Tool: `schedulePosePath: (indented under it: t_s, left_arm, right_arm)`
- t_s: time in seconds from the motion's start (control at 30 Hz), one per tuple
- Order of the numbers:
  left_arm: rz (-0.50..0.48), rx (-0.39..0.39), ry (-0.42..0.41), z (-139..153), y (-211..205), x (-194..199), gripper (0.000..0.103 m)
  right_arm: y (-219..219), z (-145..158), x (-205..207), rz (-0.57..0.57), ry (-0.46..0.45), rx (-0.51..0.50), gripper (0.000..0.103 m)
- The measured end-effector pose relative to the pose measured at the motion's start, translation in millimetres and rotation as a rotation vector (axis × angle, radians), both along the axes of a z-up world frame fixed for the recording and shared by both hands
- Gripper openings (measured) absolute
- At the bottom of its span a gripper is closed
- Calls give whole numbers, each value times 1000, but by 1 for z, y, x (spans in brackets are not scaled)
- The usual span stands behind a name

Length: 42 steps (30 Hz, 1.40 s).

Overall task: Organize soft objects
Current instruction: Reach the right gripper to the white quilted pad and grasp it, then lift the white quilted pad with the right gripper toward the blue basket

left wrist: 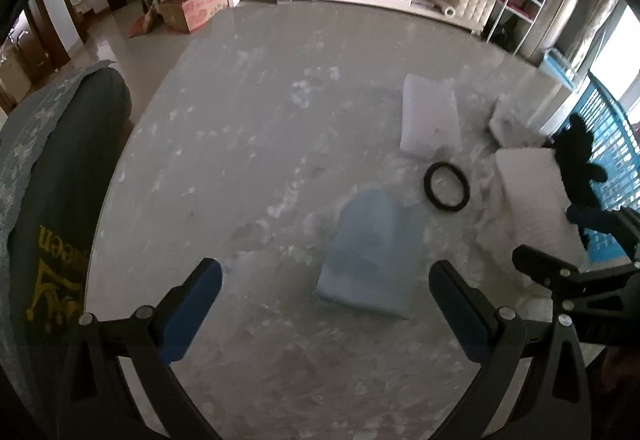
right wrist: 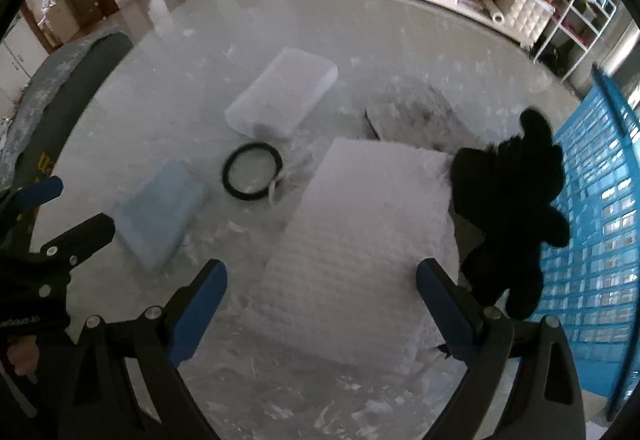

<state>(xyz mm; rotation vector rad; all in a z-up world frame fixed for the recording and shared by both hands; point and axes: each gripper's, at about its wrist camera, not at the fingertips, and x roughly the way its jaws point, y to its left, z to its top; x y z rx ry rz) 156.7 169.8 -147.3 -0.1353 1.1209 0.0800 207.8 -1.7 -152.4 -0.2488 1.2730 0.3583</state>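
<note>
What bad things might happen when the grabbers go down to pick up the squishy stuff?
The right gripper is open over the big white foam pad; the pad looks wider than the opening, so it may slip or crumple.
The black plush toy lies touching that pad's edge beside the blue basket, so it could get dragged or snagged.
The left gripper is open near the light blue block, and the grippers are close together and might bump.

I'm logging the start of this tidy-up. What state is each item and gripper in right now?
left gripper: open, empty
right gripper: open, empty
blue foam block: lying flat
white foam slab: lying flat
black ring: lying flat
black plush toy: beside the blue basket
</note>
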Motion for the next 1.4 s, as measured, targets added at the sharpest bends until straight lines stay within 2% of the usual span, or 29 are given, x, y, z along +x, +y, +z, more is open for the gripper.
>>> schedulePosePath:
  t_s: [0.07,0.17,0.33,0.4,0.43,0.53,0.6,0.7,0.83,0.93,1.4]
  left_arm:
    - [-16,-8,-8,1,-2,-1,103]
    - [-44,-34,-36,6,-4,-4,103]
    - [-47,-51,-42,7,-3,-3,103]
    - [-43,-61,-46,7,0,-4,103]
    - [-43,-66,-48,8,-2,-4,103]
    - [-44,-101,-61,10,-1,-4,103]
    - [-48,-119,-74,12,-1,-5,103]
    - [-63,-134,-86,15,-4,-5,103]
    - [-83,-124,-90,18,-10,-5,103]
    - [-92,-128,-106,25,-13,-8,103]
    - [-142,-119,-168,74,-59,-21,103]
  right_arm:
    - [-5,-5,2,-8,25,-2,95]
    - [-13,-6,4,-24,25,-5,86]
    - [-33,4,8,-45,22,19,65]
    - [-41,7,8,-55,17,25,54]
    - [-43,6,8,-56,18,32,52]
    - [-56,15,8,-57,17,58,41]
    - [-55,19,3,-52,13,68,30]
    - [-62,29,-2,-47,0,80,21]
    - [-74,36,-4,-47,1,112,17]
    - [-79,47,-21,-56,2,151,16]
    - [-136,131,-54,-75,-78,290,15]
